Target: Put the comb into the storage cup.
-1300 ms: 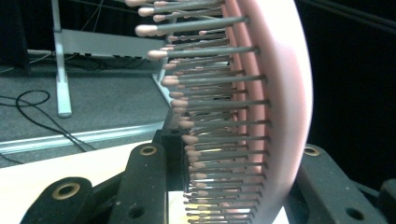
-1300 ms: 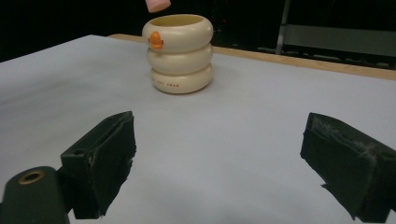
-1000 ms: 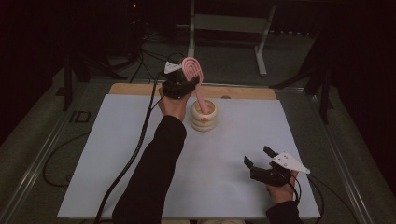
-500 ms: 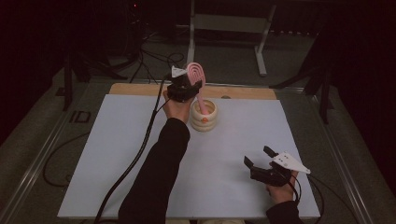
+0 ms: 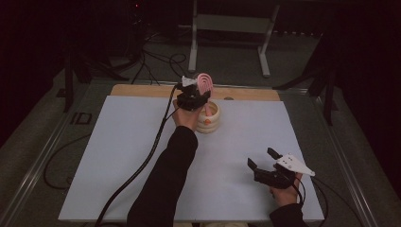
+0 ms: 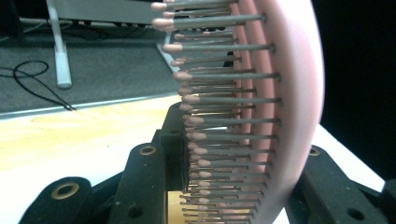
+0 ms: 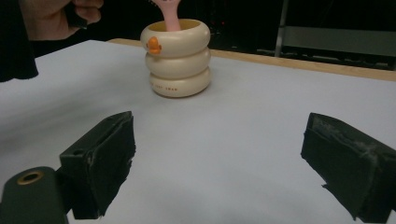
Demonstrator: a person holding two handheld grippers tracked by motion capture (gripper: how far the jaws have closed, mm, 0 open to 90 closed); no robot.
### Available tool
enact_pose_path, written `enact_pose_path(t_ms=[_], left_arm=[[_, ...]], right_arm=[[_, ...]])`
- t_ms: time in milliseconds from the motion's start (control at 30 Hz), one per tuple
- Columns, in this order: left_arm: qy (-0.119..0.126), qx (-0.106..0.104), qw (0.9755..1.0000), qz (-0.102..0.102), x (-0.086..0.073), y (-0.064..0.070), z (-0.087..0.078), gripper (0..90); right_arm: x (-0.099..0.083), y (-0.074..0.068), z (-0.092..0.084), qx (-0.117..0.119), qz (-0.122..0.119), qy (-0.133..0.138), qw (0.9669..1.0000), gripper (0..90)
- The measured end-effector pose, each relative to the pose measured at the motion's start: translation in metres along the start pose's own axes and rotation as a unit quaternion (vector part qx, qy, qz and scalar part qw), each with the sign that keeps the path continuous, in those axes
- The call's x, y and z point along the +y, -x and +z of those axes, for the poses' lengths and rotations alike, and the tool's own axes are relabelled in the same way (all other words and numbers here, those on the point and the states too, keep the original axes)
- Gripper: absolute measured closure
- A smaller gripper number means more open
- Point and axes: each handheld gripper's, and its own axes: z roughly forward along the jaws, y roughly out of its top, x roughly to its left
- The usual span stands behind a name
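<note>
Jaws: left gripper (image 5: 197, 92) clenched on pink hairbrush (image 5: 204, 83) | brush handle down in cream ringed cup (image 5: 208, 118), table (image 5: 118, 156) at 12 o'clock | right gripper (image 5: 265, 160) jaws released, 5 o'clock

Glossy cream holder (image 7: 180, 58), smooth pink plastic hairbrush (image 6: 285, 88), matt white table sheet (image 5: 118, 156), wooden far edge (image 5: 142, 91).

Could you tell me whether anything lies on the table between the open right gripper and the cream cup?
Nothing visible does. The right gripper is open near the table's front edge, and only bare white tabletop lies between it and the cup. The left gripper holds the pink hairbrush above the cup.
</note>
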Motion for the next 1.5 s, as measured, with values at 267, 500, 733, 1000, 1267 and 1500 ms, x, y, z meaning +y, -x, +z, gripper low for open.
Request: enact_pose_path(t_ms=[267, 500, 733, 1000, 1267, 1500], left_arm=[[-0.006, -0.01, 0.9999, -0.009, -0.01, 0.0, 0.007, 63.4], [-0.011, -0.001, 0.9999, -0.011, -0.009, 0.002, 0.006, 51.7], [-0.026, 0.018, 0.9994, -0.015, -0.01, -0.008, 0.004, 48.9], [-0.039, 0.034, 0.9986, -0.011, -0.015, -0.014, 0.002, 45.4], [-0.033, 0.047, 0.998, -0.025, -0.018, -0.021, -0.01, 35.8], [-0.036, 0.068, 0.997, -0.007, -0.012, -0.022, -0.02, 18.3]], right_arm=[[0.0, 0.0, 0.0, -0.001, -0.001, 0.0, 1.0, 9.8], [0.0, 0.0, 0.0, -0.001, -0.002, 0.0, 1.0, 9.8], [0.0, 0.0, 0.0, -0.001, -0.001, 0.0, 1.0, 9.8], [0.0, 0.0, 0.0, -0.001, -0.002, 0.0, 1.0, 9.8], [0.0, 0.0, 0.0, -0.001, -0.002, 0.0, 1.0, 9.8], [0.0, -0.001, 0.001, -0.001, -0.001, -0.001, 1.0, 9.8]])
